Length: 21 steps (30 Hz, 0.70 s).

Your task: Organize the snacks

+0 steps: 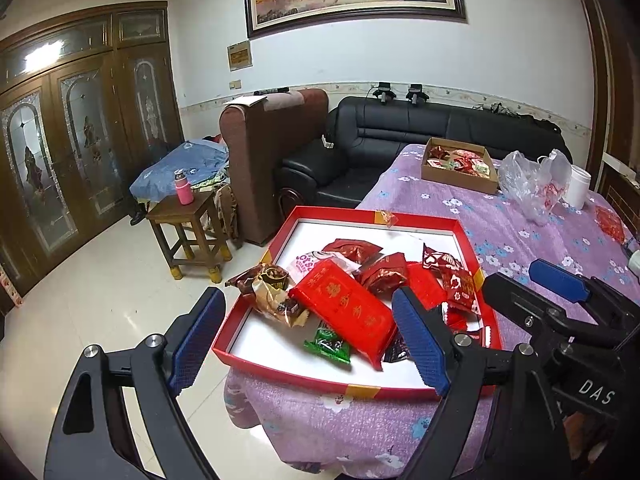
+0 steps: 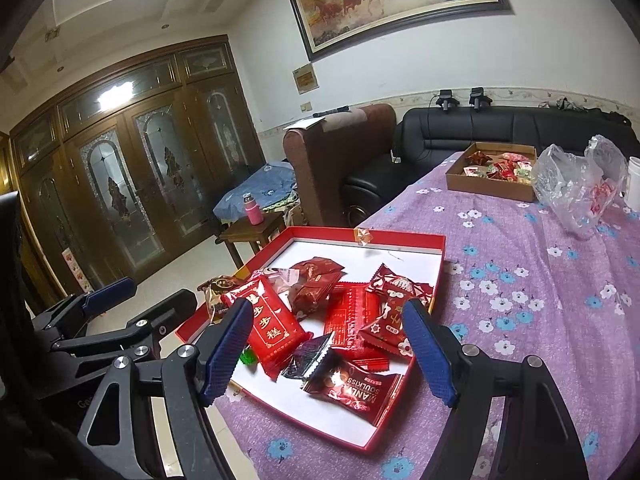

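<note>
Tools both gaping, nothing gripped: left tool [image 1: 308, 340] and right tool [image 2: 330, 346] hover over the red tray [image 1: 464, 229]. Snack packets [image 2: 352, 316] sit piled inside it, cardboard box [image 2: 486, 189] well behind on the worktop [image 2: 520, 280].

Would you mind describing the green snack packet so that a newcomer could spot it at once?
Start at the purple flowered tablecloth and find the shallow red cardboard tray with a white floor at its near corner. Among the heap of wrapped snacks there, look at the near edge, just beside the long flat red packet with gold characters. The small shiny green packet is the only green wrapper there.
</note>
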Each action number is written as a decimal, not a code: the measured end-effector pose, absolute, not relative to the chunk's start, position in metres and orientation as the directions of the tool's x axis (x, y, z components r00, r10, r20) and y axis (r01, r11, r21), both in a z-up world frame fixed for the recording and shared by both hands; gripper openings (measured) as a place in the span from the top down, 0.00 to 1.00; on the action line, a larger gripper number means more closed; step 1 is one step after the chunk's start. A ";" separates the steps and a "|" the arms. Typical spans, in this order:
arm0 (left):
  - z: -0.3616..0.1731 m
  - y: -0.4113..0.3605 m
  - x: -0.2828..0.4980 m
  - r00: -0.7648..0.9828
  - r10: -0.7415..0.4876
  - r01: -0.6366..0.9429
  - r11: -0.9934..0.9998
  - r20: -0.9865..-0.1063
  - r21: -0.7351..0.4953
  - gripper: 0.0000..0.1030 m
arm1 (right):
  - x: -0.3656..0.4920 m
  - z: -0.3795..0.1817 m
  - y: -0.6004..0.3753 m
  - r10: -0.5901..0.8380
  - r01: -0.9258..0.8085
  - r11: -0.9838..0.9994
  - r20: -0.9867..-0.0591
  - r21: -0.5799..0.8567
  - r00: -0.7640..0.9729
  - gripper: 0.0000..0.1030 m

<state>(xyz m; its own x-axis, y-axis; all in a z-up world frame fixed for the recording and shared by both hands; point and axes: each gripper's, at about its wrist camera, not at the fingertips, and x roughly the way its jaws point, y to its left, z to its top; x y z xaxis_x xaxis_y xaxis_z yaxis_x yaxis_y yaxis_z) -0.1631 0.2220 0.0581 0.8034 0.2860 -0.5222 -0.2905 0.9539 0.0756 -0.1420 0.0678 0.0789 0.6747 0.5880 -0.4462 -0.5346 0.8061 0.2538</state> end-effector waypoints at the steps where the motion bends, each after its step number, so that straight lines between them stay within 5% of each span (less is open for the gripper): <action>1: 0.057 0.223 -0.163 0.803 0.287 -0.290 0.954 -0.523 0.078 0.16 | -0.142 0.079 0.068 0.588 -0.535 0.806 -0.447 0.253 0.675 0.24; 21: 0.044 0.227 -0.160 0.783 0.287 -0.289 0.953 -0.552 0.086 0.16 | -0.137 0.067 0.077 0.592 -0.540 0.801 -0.480 0.258 0.647 0.24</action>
<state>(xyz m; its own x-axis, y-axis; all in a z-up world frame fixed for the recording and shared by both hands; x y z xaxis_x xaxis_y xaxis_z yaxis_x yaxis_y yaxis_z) -0.1599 0.2271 0.0442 0.7825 0.2872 -0.5524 -0.2893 0.9534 0.0859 -0.1373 0.0775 0.0674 0.6473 0.5918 -0.4803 -0.5403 0.8008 0.2584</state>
